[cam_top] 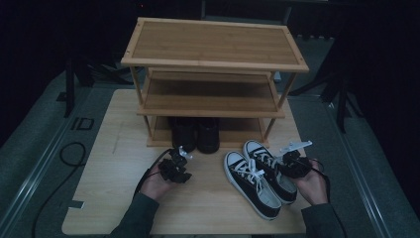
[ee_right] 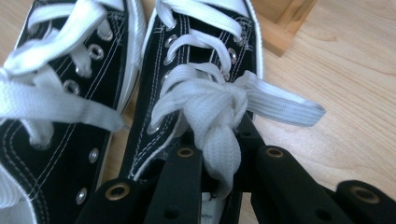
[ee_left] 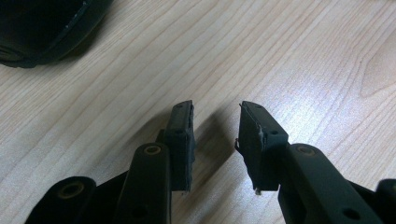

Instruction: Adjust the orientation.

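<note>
Shoes going onto the rack looks like the job in hand, and we judge it about half done. Starting at the left of the high view, our left tongs (cam_top: 181, 154) hang over bare counter (cam_top: 109, 188) with nothing between them; in the left gripper view the two pads stand partly apart over the wood grain, holding nothing. Just beyond them, a pair of dark shoes (cam_top: 196, 133) already sits on the bottom shelf of the bamboo rack (cam_top: 213, 57), side by side, toes toward us. A dark rounded toe (ee_left: 44, 28) of one shows at the top left corner of the left gripper view.

Moving right, the two black sneakers (cam_top: 260, 176) with white laces lie together on the counter in front of the rack's right leg, not yet shelved. Our right tongs (cam_top: 283, 163) are at the collar of the right-hand sneaker (ee_right: 196, 60); in the right gripper view the jaws are drawn close together, clamped on the shoe's back edge under the knotted lace (ee_right: 215, 112). We judge that this sneaker is gripped and ready to lift, though it rests on the counter.

Counting: one rack with three shelves, the top two bare; four shoes in all, two dark ones shelved and two sneakers left to place; two tongs.
</note>
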{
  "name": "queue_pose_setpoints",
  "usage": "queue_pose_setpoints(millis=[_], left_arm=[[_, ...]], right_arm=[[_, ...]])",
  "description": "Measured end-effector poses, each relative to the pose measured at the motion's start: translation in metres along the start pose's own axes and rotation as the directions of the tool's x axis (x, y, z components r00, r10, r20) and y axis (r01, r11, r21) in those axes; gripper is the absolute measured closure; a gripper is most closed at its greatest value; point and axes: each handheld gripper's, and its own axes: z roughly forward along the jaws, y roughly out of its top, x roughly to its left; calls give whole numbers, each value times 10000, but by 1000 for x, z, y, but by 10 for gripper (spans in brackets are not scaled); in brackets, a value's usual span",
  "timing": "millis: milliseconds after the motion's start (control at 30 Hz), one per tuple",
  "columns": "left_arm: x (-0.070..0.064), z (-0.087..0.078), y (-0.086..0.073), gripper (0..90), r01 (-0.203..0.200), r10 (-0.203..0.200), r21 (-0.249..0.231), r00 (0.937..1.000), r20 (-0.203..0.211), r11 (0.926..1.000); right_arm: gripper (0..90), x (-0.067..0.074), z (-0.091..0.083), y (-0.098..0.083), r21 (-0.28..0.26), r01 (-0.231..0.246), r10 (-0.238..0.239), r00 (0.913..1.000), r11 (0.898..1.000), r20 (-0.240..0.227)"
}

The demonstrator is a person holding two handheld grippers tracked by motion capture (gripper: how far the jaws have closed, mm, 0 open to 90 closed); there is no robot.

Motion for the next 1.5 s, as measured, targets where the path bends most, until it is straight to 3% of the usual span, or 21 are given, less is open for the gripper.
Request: queue_pose_setpoints(millis=[800, 1067, 1200, 1500], left_arm=[[-1, 2, 0, 658, 10, -10, 11, 10000, 9, 10000], [0, 2, 0, 658, -39, 39, 76, 10000, -1, 10000], [-2, 2, 0, 658, 153, -153, -111, 9999, 42, 9998], [-2, 3, 0, 657, 174, -173, -119, 9998, 66, 9998]], right_arm=[[823, 2, 1, -7, 0, 145, -145, 9994, 9999, -320], [627, -2, -6, -9, 157, 69, -61, 9988, 9999, -480], [568, -3, -13, -9, 141, 112, -105, 9986, 9998, -510], [492, -2, -34, -9, -5, 328, -328, 9983, 9995, -483]])
